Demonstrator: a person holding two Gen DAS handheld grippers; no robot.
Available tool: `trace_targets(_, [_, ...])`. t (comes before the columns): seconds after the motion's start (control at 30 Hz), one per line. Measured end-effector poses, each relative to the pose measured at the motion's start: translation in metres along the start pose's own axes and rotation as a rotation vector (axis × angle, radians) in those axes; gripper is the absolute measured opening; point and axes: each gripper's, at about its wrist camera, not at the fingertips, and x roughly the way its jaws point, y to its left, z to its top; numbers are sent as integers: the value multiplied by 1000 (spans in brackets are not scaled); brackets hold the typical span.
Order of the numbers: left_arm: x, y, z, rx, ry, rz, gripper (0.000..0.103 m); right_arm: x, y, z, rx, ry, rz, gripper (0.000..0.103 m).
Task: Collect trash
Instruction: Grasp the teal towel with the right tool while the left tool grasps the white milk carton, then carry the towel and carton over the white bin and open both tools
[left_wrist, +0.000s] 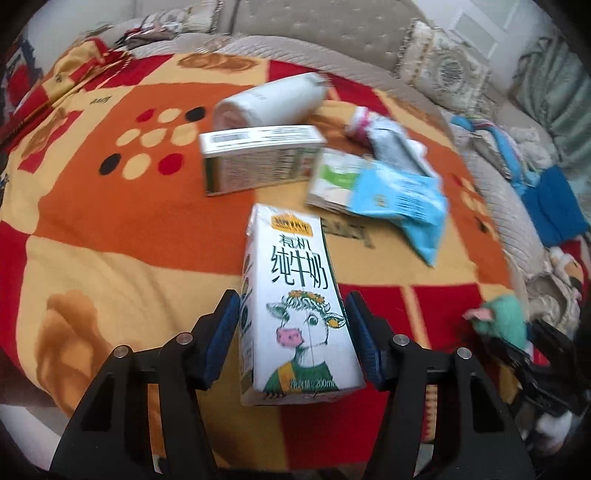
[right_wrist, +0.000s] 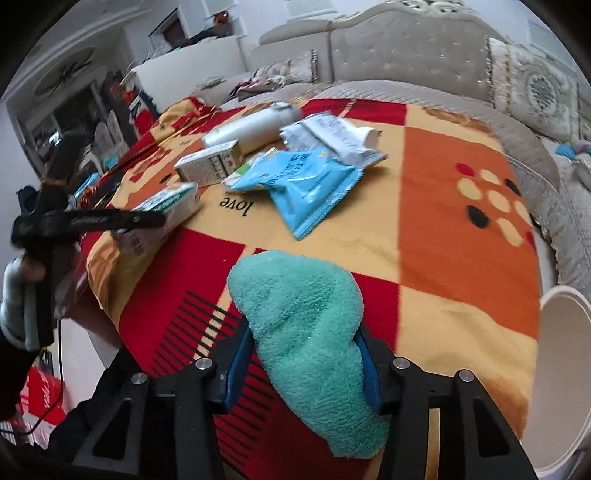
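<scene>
On the blanket (left_wrist: 110, 236), red, orange and cream checks, the loose trash sits in a cluster: a white bottle (left_wrist: 273, 99) on its side, a box (left_wrist: 258, 158) just before it, a blue wrapper (left_wrist: 402, 206) and a squeezed tube (left_wrist: 388, 140) beside them. The left gripper (left_wrist: 291, 314) is clamped on a milk carton (left_wrist: 295, 306) printed with a cow, both blue pads pressed to its sides. The right gripper (right_wrist: 304, 332) is clamped on a fluffy teal cloth (right_wrist: 303, 325), which bulges out ahead of the jaws and droops behind them.
</scene>
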Motion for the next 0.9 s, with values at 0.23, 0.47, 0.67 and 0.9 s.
trace_targets(0.23, [-4, -48, -13, 88, 1, -57, 55, -17, -15, -10, 64, -31, -46, 49])
trace_targets(0.47, [28, -58, -26, 132, 79, -4, 56, -26, -30, -20, 96, -27, -55, 49])
trace_targets(0.67, [47, -58, -20, 144, 85, 40, 55, -22, -32, -22, 106, -23, -47, 49])
trace_targets(0.9, [29, -79, -20, 166, 38, -41, 54, -21, -32, -23, 106, -25, -58, 49])
